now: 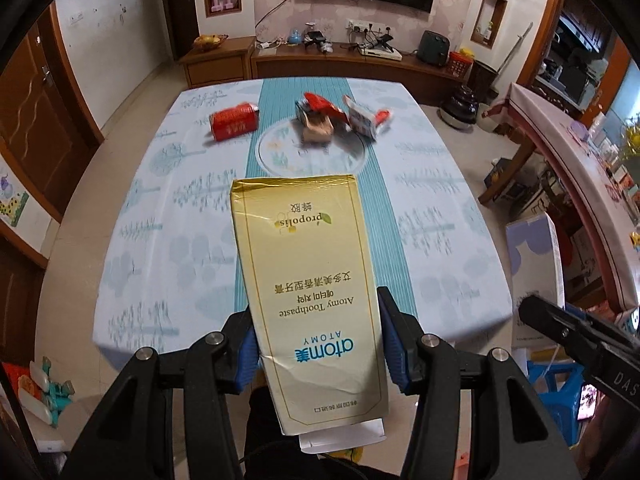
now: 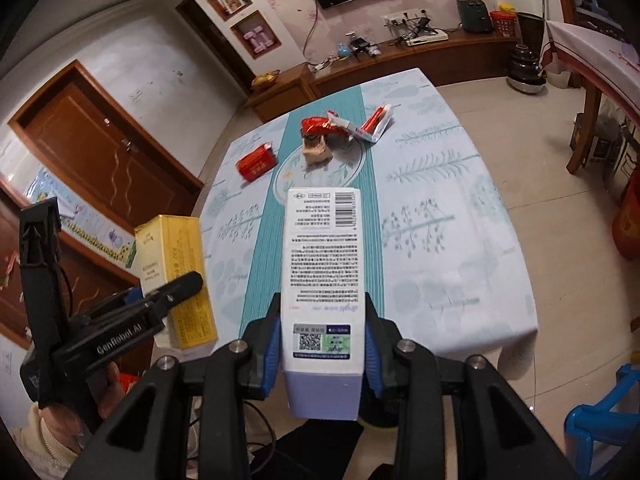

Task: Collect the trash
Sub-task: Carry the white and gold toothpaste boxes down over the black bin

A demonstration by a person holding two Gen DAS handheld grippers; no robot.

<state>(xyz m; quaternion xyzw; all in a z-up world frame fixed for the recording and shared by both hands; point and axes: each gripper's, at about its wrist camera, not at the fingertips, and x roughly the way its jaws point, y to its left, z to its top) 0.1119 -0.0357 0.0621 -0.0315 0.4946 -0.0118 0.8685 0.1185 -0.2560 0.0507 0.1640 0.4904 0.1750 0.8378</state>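
Observation:
My left gripper (image 1: 318, 340) is shut on a gold toothpaste box (image 1: 308, 280), held above the near edge of the table (image 1: 440, 240). It also shows in the right wrist view (image 2: 176, 276). My right gripper (image 2: 322, 344) is shut on a white and lavender box (image 2: 322, 276), held above the table's near edge. On the far part of the table lie a red box (image 1: 234, 120), a red wrapper on a tan crumpled piece (image 1: 318, 118), and a red and white toothpaste carton (image 1: 366, 118).
The table (image 2: 460, 240) has a pale tree-print cloth with a teal runner. A TV cabinet (image 1: 360, 64) stands behind it. A blue plastic stool (image 2: 604, 416) is at the lower right, a second table (image 1: 568, 152) at the right, brown doors (image 2: 108, 152) at the left.

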